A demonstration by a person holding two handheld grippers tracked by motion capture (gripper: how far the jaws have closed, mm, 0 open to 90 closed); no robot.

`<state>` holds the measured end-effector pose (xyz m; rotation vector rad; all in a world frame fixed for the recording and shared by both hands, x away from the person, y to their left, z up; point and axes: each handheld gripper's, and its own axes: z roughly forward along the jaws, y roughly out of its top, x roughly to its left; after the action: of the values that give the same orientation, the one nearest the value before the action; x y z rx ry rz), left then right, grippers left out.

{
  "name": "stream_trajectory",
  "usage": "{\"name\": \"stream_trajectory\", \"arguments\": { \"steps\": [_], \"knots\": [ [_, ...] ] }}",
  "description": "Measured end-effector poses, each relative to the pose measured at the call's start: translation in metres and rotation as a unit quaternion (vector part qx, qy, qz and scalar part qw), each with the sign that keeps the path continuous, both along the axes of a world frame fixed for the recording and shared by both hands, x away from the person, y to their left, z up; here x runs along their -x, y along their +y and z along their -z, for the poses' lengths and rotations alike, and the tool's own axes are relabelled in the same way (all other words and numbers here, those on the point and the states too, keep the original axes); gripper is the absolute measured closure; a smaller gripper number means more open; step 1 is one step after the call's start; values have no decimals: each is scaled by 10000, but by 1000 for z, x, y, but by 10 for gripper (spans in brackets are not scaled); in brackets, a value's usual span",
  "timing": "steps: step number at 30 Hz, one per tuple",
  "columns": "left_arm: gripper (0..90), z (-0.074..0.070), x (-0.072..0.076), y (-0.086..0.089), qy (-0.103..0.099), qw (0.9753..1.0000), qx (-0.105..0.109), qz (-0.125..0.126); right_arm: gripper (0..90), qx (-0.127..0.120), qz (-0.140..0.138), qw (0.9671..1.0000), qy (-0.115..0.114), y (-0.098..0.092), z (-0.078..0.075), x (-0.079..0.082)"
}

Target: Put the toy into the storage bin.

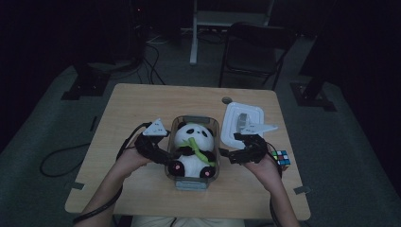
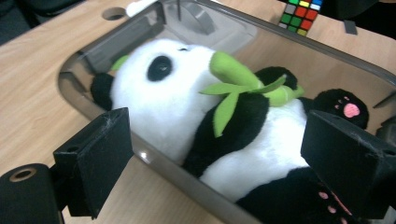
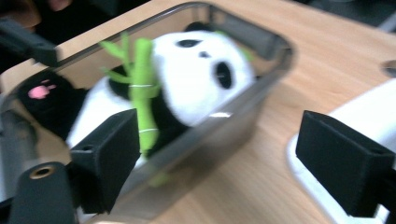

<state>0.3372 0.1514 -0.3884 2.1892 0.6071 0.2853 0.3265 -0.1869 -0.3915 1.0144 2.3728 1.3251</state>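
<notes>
Panda plush (image 1: 193, 150) is lying on its back inside the clear plastic box (image 1: 176, 124) at the near middle of the desk (image 1: 142, 104), a green bamboo sprig (image 1: 198, 152) across its chest. Both grippers are sitting spread wide, holding nothing: the left gripper (image 1: 163, 153) is hanging at the box's left wall and the right gripper (image 1: 226, 153) just off its right wall. In the left gripper view the jaws are straddling the near rim of the box with the plush between them; in the right gripper view one jaw is sitting over the box wall and the other over the white lid (image 1: 243, 124) lying to the right.

Trouble, as I'm judging it, is coming from that straddle. If the left jaws are closing as they stand, one may be catching the rim instead of the toy and dragging or tipping the box toward the near edge. Soft fur may also be slipping out of a shallow pinch, or only the bamboo may be getting nipped. On the right, a careless sweep could be knocking the lid, or the colour cube (image 1: 281, 158) sitting close behind that hand, off the desk
</notes>
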Motion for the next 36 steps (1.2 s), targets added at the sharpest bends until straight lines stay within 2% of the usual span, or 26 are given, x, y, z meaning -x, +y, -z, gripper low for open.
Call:
{"name": "stream_trajectory", "arguments": {
  "steps": [1,4,9,16,20,24,27,29,32,34,36],
  "knots": [
    [4,0,0,2,-23,10000,-17,-60,127,-25,71,10000,-30,-5,1,1],
    [4,1,0,9,-30,9999,-14,-123,123,-194,270,9994,-21,-21,2,1],
    [4,8,-2,23,-112,9995,78,-300,134,-287,690,9972,-33,-50,9,6],
    [4,25,-6,42,-292,9977,65,-604,108,-317,1360,9902,-61,-91,23,21],
    [4,35,-8,51,-347,9966,58,-748,109,-204,1883,9819,-81,-112,35,29],
    [4,45,-10,57,-319,9953,46,-912,109,76,2391,9709,-122,-129,45,34],
    [5,52,-10,61,-328,9942,-34,-1027,109,227,2724,9618,-132,-140,54,36],
    [4,56,-10,64,-278,9938,-43,-1078,109,259,2889,9570,-76,-144,61,36],
    [4,62,-11,70,-222,9930,-84,-1154,109,365,3012,9529,-18,-147,72,36],
    [4,66,-11,74,-203,9921,-74,-1235,109,383,3033,9521,61,-148,79,34],
    [4,69,-11,78,-184,9911,-64,-1320,109,447,3091,9498,157,-147,87,33]
  ]
}}
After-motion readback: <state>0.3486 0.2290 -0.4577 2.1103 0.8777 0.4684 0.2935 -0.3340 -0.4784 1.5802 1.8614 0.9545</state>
